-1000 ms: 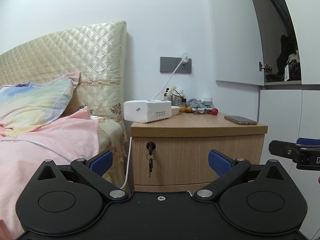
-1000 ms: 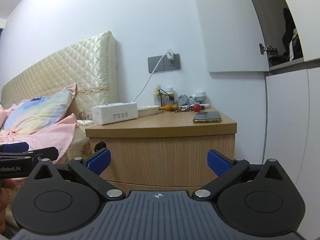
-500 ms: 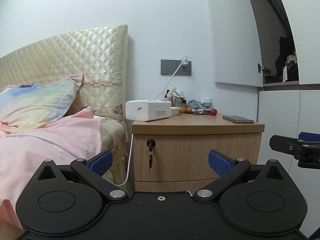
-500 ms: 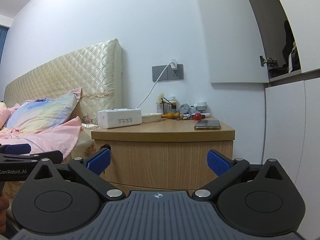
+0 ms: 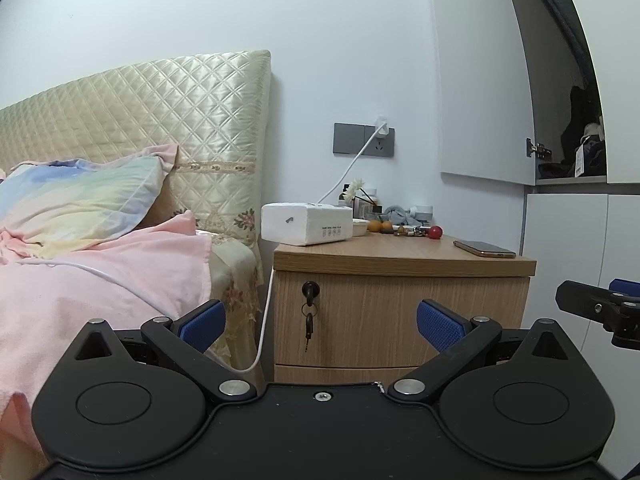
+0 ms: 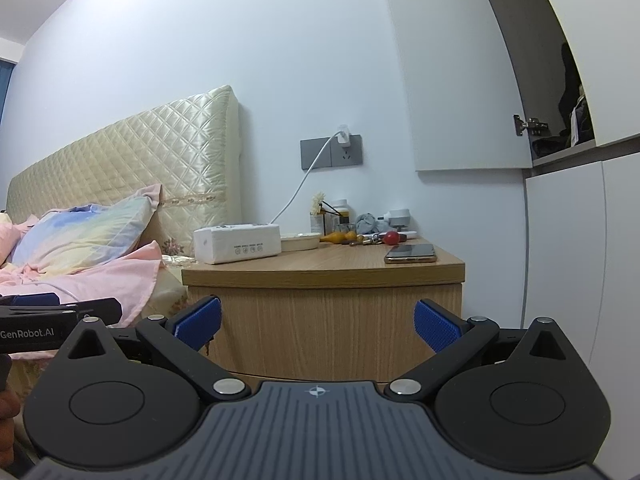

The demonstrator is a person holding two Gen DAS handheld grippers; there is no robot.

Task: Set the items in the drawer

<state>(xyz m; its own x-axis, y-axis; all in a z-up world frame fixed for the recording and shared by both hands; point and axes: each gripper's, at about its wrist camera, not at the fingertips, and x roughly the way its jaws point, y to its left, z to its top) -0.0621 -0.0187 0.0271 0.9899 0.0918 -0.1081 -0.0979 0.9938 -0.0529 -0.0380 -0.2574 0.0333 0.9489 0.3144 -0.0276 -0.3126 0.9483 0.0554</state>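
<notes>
A wooden nightstand (image 5: 400,316) (image 6: 328,316) stands beside the bed, its top drawer closed with a key (image 5: 310,308) hanging in the lock. On its top lie a white tissue box (image 5: 306,228) (image 6: 238,244), a phone (image 5: 484,249) (image 6: 411,254), a red ball (image 5: 435,232) (image 6: 391,237), small orange fruits (image 5: 380,226), keys and a small dish (image 6: 300,241). My left gripper (image 5: 320,320) is open and empty, some way in front of the drawer. My right gripper (image 6: 316,320) is open and empty too, facing the drawer front.
A bed with a pink blanket (image 5: 100,280) and a pastel pillow (image 5: 80,200) lies left of the nightstand. A white cable (image 5: 260,344) hangs between them. White wardrobe doors (image 5: 568,248) stand to the right. The other gripper shows at each view's edge.
Both grippers have sunk lower and tilted up slightly, so the nightstand top is seen more edge-on. Both stay open and empty.
</notes>
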